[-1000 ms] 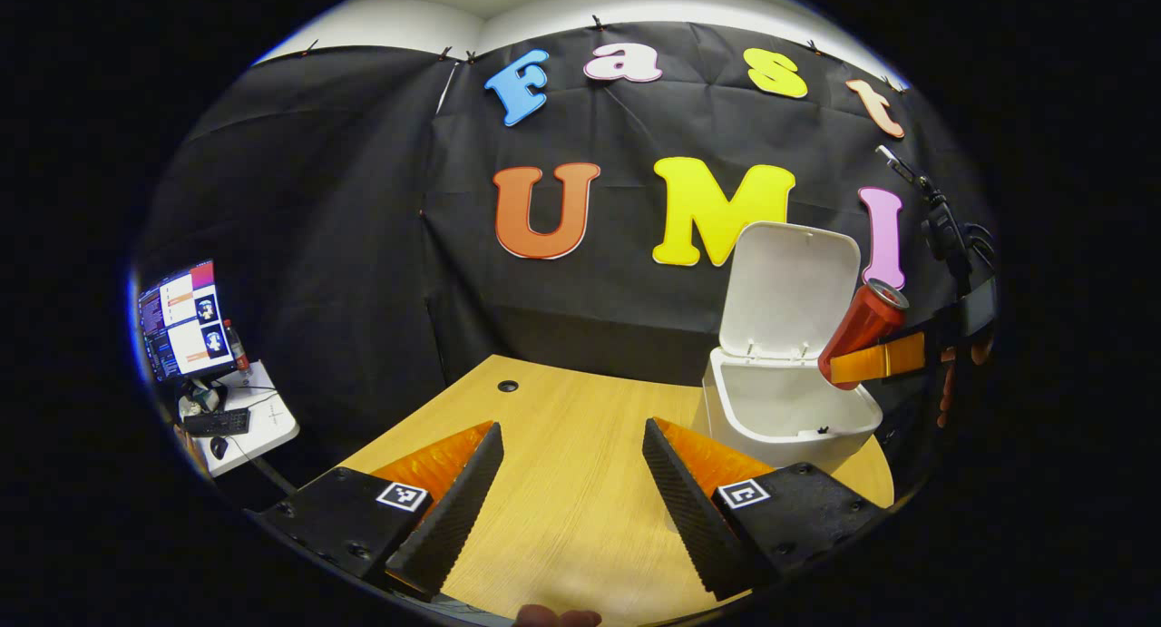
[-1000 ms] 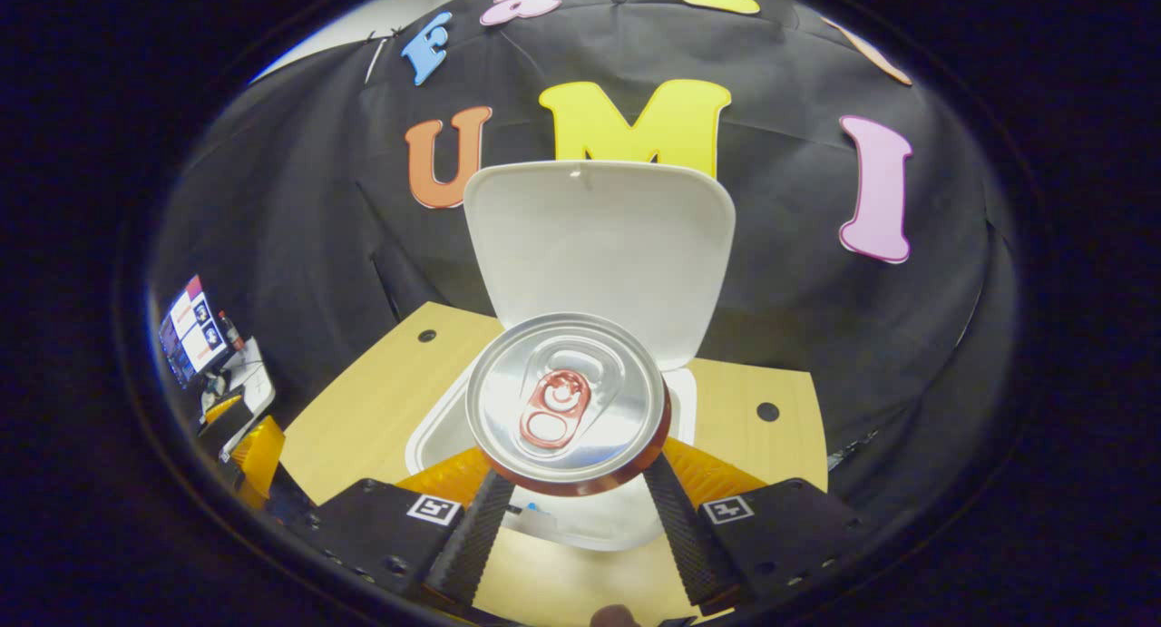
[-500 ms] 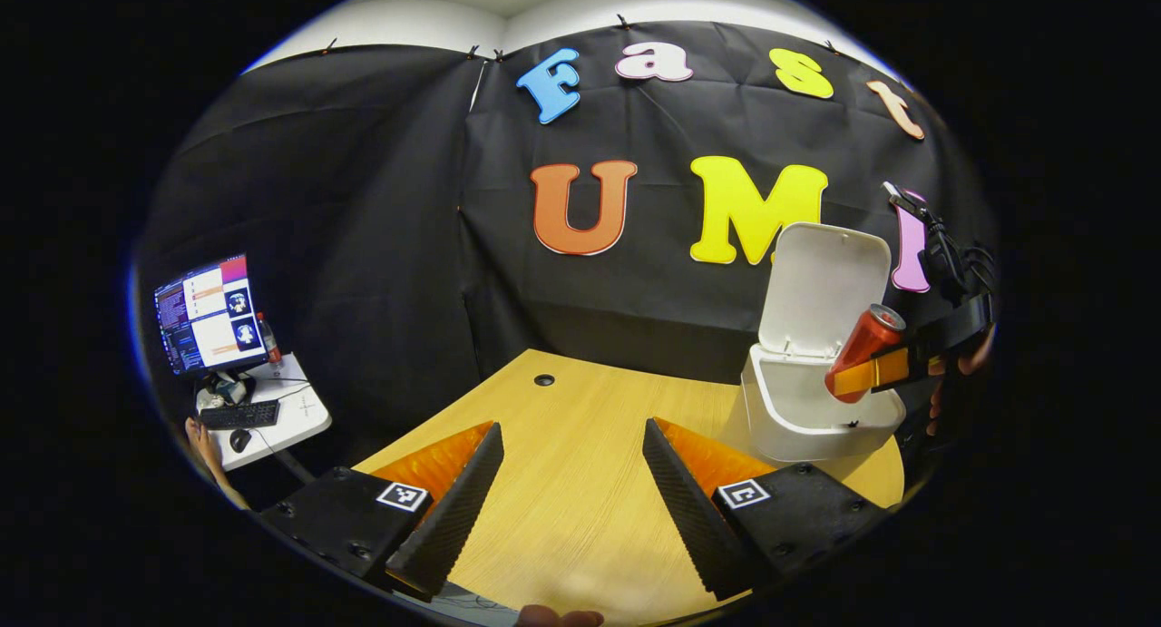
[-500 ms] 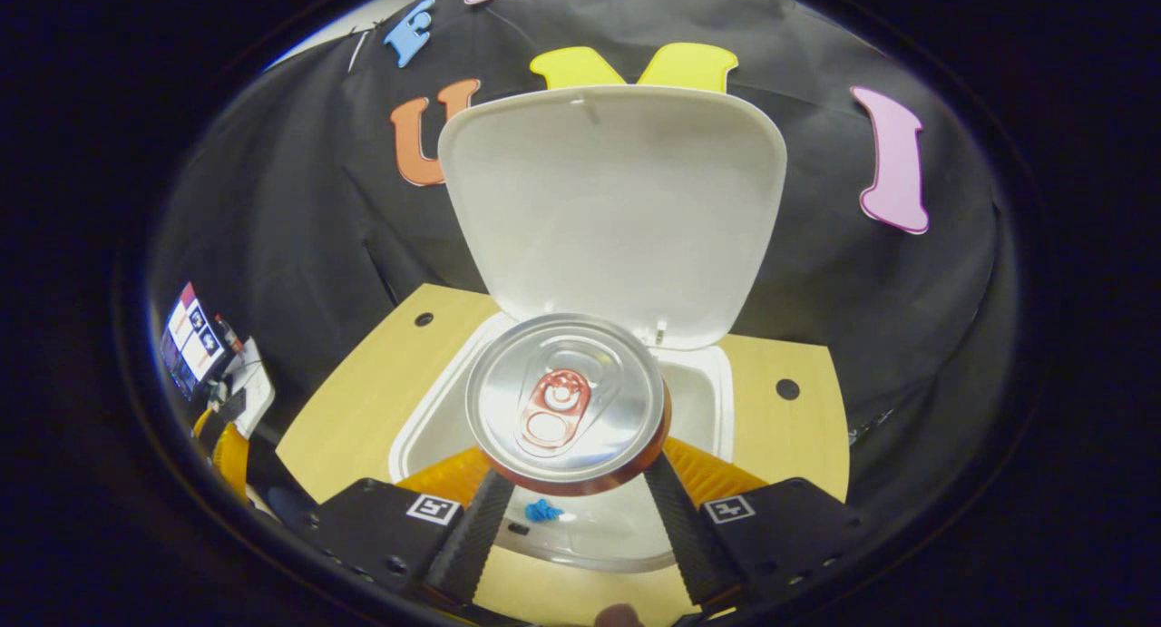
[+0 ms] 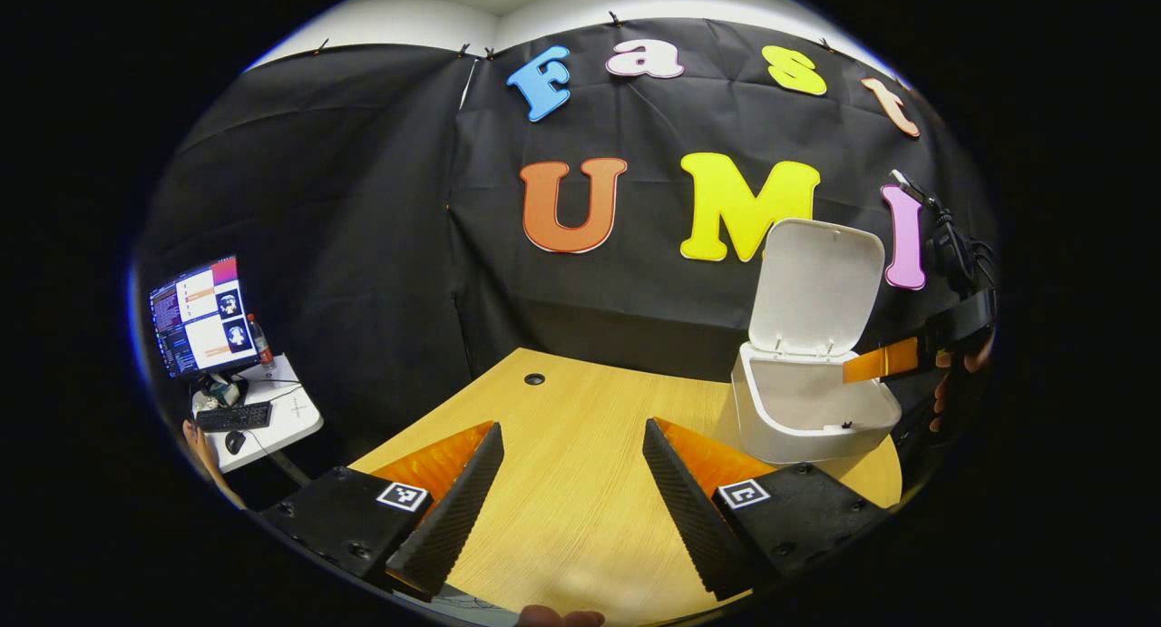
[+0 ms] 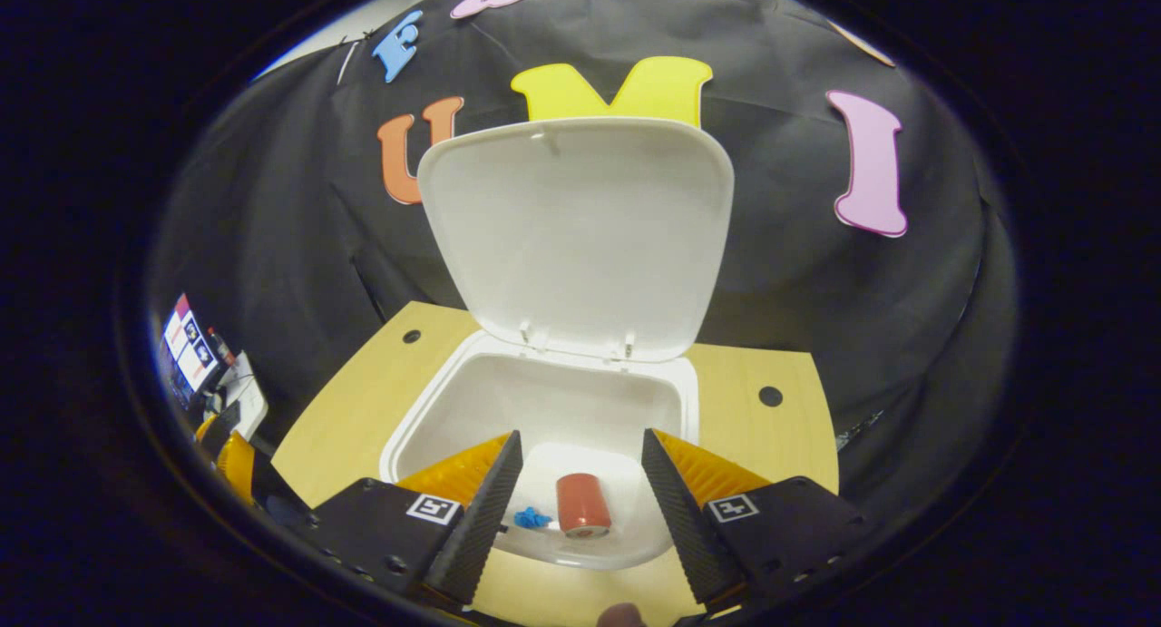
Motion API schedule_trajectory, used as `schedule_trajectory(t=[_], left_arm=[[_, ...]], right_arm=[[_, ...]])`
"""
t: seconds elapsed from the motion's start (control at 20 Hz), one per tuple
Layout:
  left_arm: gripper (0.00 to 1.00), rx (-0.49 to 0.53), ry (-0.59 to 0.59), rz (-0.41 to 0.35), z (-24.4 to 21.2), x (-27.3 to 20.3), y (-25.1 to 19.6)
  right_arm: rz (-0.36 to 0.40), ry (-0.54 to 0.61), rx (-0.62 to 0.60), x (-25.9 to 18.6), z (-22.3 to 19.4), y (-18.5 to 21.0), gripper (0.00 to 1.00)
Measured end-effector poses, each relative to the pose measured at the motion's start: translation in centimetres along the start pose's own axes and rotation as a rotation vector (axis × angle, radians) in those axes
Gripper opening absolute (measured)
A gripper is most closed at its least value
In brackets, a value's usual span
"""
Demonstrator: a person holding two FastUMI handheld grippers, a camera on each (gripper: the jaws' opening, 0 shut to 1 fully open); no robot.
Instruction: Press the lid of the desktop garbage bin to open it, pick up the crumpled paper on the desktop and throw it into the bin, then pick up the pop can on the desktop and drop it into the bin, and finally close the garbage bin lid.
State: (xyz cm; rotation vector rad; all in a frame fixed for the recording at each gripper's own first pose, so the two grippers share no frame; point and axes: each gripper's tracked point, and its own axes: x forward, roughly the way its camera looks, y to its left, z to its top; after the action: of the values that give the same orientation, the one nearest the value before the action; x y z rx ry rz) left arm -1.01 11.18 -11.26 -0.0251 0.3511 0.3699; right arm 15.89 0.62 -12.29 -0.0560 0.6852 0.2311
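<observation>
right gripper (image 6: 580, 491) spread wide over the bin (image 6: 435, 400), lid (image 6: 580, 237) upright at 12 o'clock; pop can (image 6: 582, 504) lying inside; left gripper (image 5: 571, 491) wide, holding nothing

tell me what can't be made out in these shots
- Pop can, right gripper view: it lies in the bin, its label too small to make out.
- Blue scrap beside it: too small to identify.
- Bin floor, left gripper view: hidden by the near wall.
- Monitor, left gripper view: too small.
</observation>
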Motion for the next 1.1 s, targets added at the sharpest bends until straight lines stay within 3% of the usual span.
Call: schedule_trajectory(t=[0.4, 0.55, 0.75, 1.1], left_arm=[[1.0, 0.004, -0.031, -0.077, 1.1, 0.6, -2.4], [1.0, 0.01, -0.059, -0.115, 2.0, 0.8, -3.4], [1.0, 0.017, -0.078, -0.15, 2.7, 0.9, -4.2], [1.0, 0.034, -0.116, -0.089, 4.2, 0.8, -2.1]], right_arm=[[-0.061, -0.171, 0.05, -4.6, 4.3, -0.4, 0.81], [-0.077, -0.262, 0.07, -6.8, 7.2, 0.2, 0.88], [-0.082, -0.365, 0.073, -8.6, 11.8, 1.2, 0.89], [-0.075, -0.449, 0.052, -6.8, 18.1, 3.3, 0.89]])
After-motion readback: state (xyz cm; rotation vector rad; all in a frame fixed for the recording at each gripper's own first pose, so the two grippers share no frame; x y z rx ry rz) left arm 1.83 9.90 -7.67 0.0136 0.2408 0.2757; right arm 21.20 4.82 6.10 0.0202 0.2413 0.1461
